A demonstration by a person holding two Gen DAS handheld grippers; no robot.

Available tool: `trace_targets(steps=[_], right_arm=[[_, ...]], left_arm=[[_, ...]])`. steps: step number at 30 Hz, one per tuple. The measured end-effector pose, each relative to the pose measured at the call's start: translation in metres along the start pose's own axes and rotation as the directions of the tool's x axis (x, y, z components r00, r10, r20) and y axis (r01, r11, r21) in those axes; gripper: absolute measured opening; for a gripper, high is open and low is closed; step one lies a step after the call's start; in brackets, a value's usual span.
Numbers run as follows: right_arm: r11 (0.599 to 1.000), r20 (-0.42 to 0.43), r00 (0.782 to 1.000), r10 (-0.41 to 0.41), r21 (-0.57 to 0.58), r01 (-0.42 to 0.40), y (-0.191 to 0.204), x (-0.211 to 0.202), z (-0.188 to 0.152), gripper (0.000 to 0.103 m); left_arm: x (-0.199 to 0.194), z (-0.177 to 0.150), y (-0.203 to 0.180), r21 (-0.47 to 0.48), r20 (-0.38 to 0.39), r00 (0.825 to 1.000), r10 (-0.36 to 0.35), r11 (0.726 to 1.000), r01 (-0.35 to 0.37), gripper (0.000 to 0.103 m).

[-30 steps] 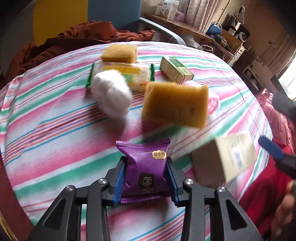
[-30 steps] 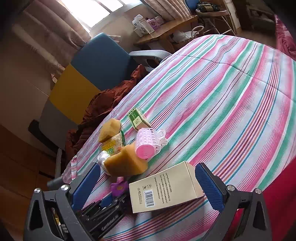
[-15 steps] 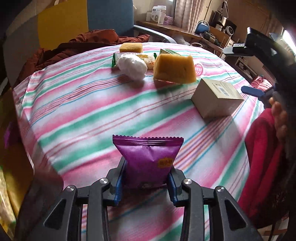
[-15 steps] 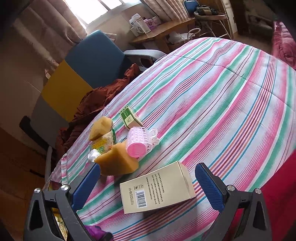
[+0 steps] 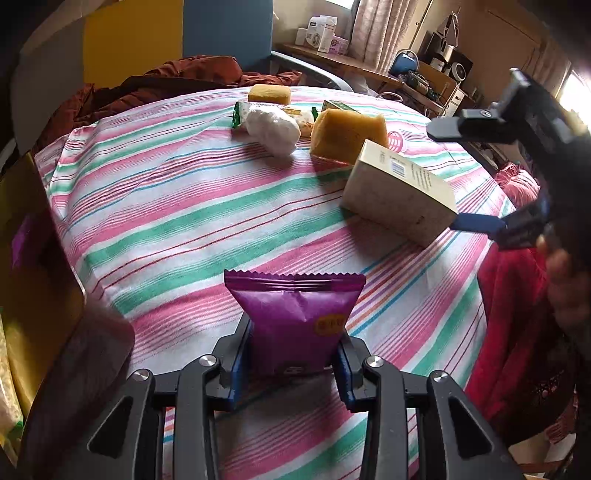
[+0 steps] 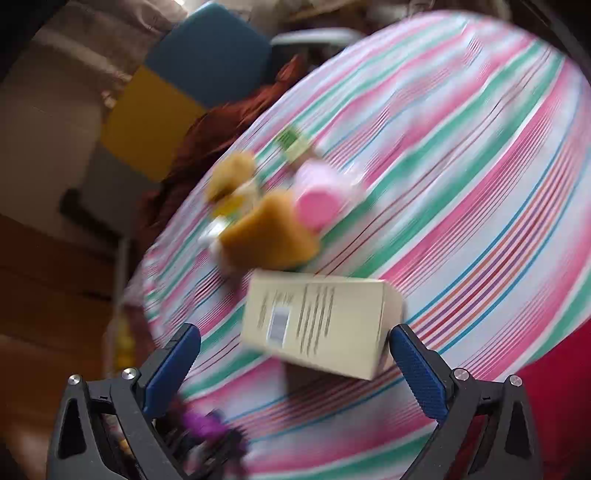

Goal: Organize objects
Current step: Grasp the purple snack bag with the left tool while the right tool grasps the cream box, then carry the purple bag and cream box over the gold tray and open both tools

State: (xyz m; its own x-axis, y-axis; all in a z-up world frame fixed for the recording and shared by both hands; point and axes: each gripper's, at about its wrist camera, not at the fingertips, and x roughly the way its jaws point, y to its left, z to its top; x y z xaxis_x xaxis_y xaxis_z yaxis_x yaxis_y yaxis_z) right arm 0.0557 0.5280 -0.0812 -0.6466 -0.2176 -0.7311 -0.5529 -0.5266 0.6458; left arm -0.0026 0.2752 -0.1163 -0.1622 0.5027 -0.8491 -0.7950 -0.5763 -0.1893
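Note:
My left gripper (image 5: 291, 354) is shut on a purple snack packet (image 5: 295, 314), held upright over the near part of the striped tablecloth (image 5: 166, 206). A cream carton with a barcode (image 5: 399, 192) lies tilted at the right. My right gripper (image 5: 443, 176) straddles it, open, with a gap on each side. In the blurred right wrist view the carton (image 6: 317, 317) sits between the blue pads of that gripper (image 6: 293, 332). Farther back lie a yellow sponge (image 5: 347, 133), a white wad (image 5: 273, 127), a pink roller (image 6: 317, 199) and a small green box (image 5: 338, 106).
A smaller sponge (image 5: 269, 94) and a green-ended wrapper (image 5: 303, 116) lie at the far edge. Behind are a rust-red cloth (image 5: 192, 74) and a yellow and blue chair (image 5: 177, 33). A yellow container (image 5: 37, 295) stands at the left. A person's hand (image 5: 565, 291) and red fabric (image 5: 517, 332) are at the right.
My left gripper has drawn back across the table with the purple packet, so the pile now looks farther away. My right gripper has dipped toward the carton, which now sits between its fingers.

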Motion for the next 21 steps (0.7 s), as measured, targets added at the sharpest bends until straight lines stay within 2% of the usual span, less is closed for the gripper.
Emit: trace_targets(steps=[3,6,8,11,13,14,16,18,21], right_arm=[[0.995,-0.01,0.999,-0.047,-0.086,0.046,0.015,-0.005,-0.012,0.103],[0.957,0.054,0.983,-0.176,-0.222,0.184,0.035,-0.014,-0.012,0.103],[0.894,0.11,0.954,-0.278,-0.333,0.298,0.051,-0.015,-0.009,0.103],[0.76,0.131,0.907,-0.4,-0.506,0.408,0.066,0.0,-0.006,0.102],[0.688,0.109,0.881,-0.461,-0.584,0.432,0.07,0.019,-0.006,0.091],[0.668,0.102,0.872,-0.48,-0.601,0.438,0.069,0.025,-0.004,0.087],[0.629,0.086,0.848,-0.523,-0.632,0.452,0.066,0.043,-0.003,0.067],[0.622,0.08,0.849,-0.523,-0.646,0.444,0.063,0.049,-0.003,0.06],[0.633,0.069,0.863,-0.5,-0.651,0.419,0.064,0.043,-0.011,0.051]], left_arm=[[-0.001,-0.002,0.0,0.001,0.004,1.0,-0.002,1.0,0.002,0.038],[0.0,-0.002,0.001,-0.003,0.009,1.0,-0.004,1.0,0.004,0.038],[-0.001,-0.004,0.001,0.002,0.011,1.0,0.0,1.0,0.0,0.038],[0.0,-0.005,-0.001,0.011,0.015,1.0,0.008,1.0,-0.008,0.038],[0.001,-0.004,-0.003,0.022,0.017,1.0,0.016,1.0,-0.017,0.038],[0.001,-0.004,-0.005,0.03,0.019,1.0,0.023,0.999,-0.024,0.038],[0.0,-0.004,-0.007,0.038,0.022,0.999,0.029,0.999,-0.029,0.038],[-0.002,-0.004,-0.006,0.033,0.023,1.0,0.021,0.999,-0.022,0.038],[-0.009,-0.005,-0.006,0.031,0.035,0.999,0.005,0.999,-0.006,0.038]])
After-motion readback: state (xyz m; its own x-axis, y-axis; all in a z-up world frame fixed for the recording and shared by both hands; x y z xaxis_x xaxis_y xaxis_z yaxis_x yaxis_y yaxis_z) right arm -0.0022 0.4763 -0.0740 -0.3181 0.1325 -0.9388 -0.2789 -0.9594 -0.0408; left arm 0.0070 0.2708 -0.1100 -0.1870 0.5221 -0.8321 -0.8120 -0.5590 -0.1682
